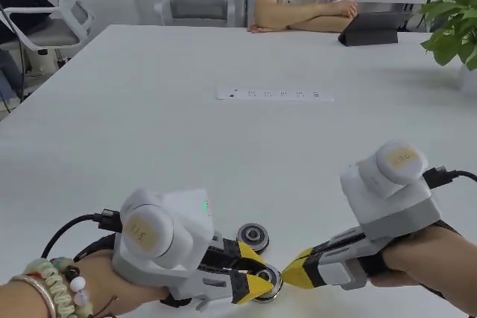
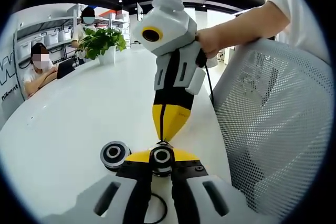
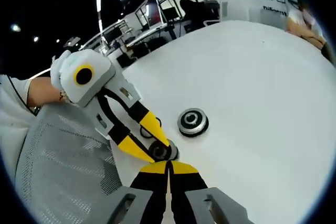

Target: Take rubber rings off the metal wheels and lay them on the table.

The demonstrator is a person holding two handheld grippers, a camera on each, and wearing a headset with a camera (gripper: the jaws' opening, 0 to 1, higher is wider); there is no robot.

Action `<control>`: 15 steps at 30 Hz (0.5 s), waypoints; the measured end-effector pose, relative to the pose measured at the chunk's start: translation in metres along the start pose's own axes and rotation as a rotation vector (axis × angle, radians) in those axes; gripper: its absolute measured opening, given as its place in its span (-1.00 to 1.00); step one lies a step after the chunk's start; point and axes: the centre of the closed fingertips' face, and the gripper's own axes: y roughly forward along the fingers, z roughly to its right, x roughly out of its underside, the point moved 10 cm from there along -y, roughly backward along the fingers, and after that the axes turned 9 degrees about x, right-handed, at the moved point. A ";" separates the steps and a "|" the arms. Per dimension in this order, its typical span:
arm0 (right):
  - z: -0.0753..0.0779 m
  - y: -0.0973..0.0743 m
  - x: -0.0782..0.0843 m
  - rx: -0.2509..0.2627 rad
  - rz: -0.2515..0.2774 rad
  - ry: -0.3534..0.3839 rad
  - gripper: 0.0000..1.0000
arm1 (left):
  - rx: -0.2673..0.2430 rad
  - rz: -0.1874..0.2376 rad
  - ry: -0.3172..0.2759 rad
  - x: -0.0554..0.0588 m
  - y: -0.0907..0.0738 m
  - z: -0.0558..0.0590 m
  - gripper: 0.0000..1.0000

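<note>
Main worry here: the left gripper (image 1: 261, 273) has its fingers pinching the held wheel (image 2: 161, 159) right at the near edge of the desk (image 1: 149, 124). The right gripper (image 3: 168, 165) has its fingers pressed together with the tip poked against the wheel's rim, and I can't tell if any of the rubber ring (image 2: 161, 172) is actually caught. If that tip slips or the ring pops free suddenly, I'd guess the wheel twists out and drops off the edge toward the mesh chair (image 2: 268, 129). It could also bump the second wheel (image 1: 253, 235) sitting just beside it. Loads of open desk further in though, nothing until the power strip (image 1: 274, 95) well away, so working inward looks safer.
</note>
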 end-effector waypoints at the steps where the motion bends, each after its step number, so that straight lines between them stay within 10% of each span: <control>1: -0.001 0.000 0.000 0.001 0.001 -0.006 -1.00 | 0.000 0.000 0.000 0.000 0.000 0.000 -0.85; 13: -0.006 0.000 -0.004 -0.042 0.026 0.022 -1.00 | 0.005 -0.003 0.003 0.000 -0.001 0.000 -0.85; 15: -0.014 0.000 -0.009 -0.113 0.066 0.051 -1.00 | 0.005 -0.003 0.005 0.000 -0.001 0.000 -0.85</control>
